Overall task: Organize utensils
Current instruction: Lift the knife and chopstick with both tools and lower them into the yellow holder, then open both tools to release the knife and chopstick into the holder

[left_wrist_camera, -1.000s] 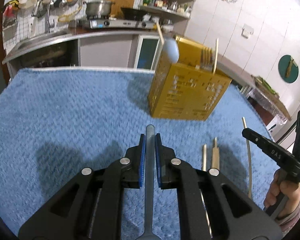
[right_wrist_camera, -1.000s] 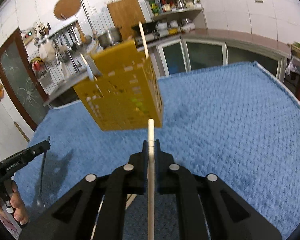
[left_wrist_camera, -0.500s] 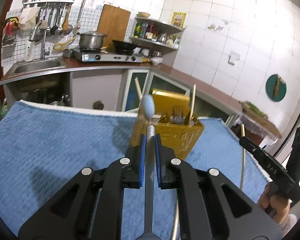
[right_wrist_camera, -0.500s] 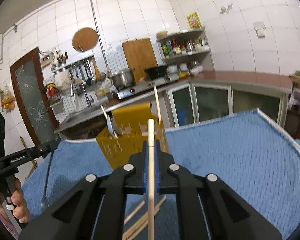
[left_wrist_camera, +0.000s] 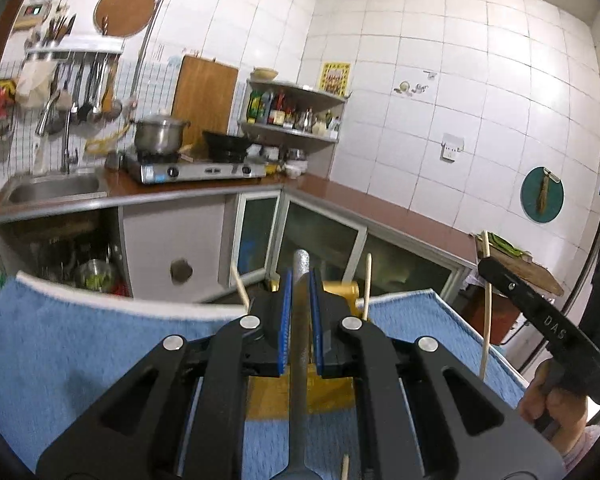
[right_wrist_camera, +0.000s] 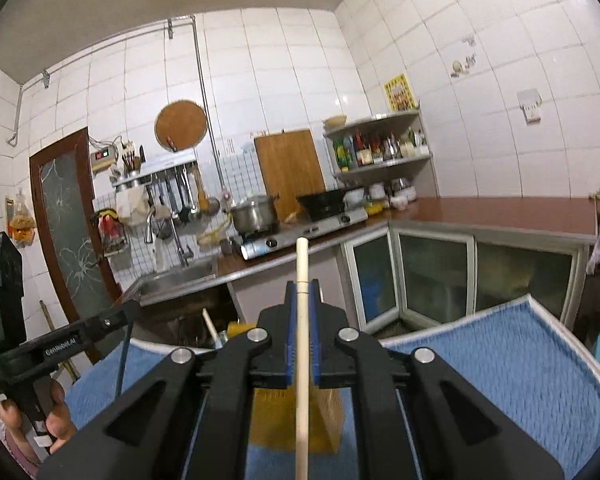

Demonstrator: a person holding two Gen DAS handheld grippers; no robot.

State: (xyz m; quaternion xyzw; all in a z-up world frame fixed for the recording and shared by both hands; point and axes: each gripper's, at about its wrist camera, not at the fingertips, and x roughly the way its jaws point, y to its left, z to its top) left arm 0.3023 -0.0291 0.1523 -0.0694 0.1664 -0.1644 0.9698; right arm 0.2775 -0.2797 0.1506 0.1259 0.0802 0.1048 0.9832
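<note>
My left gripper (left_wrist_camera: pixel 299 280) is shut on a grey metal utensil handle (left_wrist_camera: pixel 301 264) that pokes out past the blue pads. My right gripper (right_wrist_camera: pixel 302 292) is shut on a pale wooden chopstick (right_wrist_camera: pixel 302 256). The yellow perforated holder (left_wrist_camera: pixel 343 290) stands on the blue cloth just beyond and below both grippers, mostly hidden by them; its front shows in the right wrist view as the holder (right_wrist_camera: pixel 328 412). Chopsticks (left_wrist_camera: pixel 366 285) stick up out of it. Each view catches the other gripper from the side: the right gripper (left_wrist_camera: pixel 487 266) with its chopstick hanging down, the left gripper (right_wrist_camera: pixel 133 309) with its thin dark handle.
A blue textured cloth (left_wrist_camera: pixel 72 344) covers the table, with a white hem at its far edge. Beyond stand a counter with sink (left_wrist_camera: pixel 48 190), a gas stove with a pot (left_wrist_camera: pixel 160 136), and glass-door cabinets (right_wrist_camera: pixel 436 276). A hand (right_wrist_camera: pixel 56 412) grips the left tool.
Both grippers rose and tipped up toward level, each still holding its utensil. The yellow holder dropped from the middle of each view to below the fingers.
</note>
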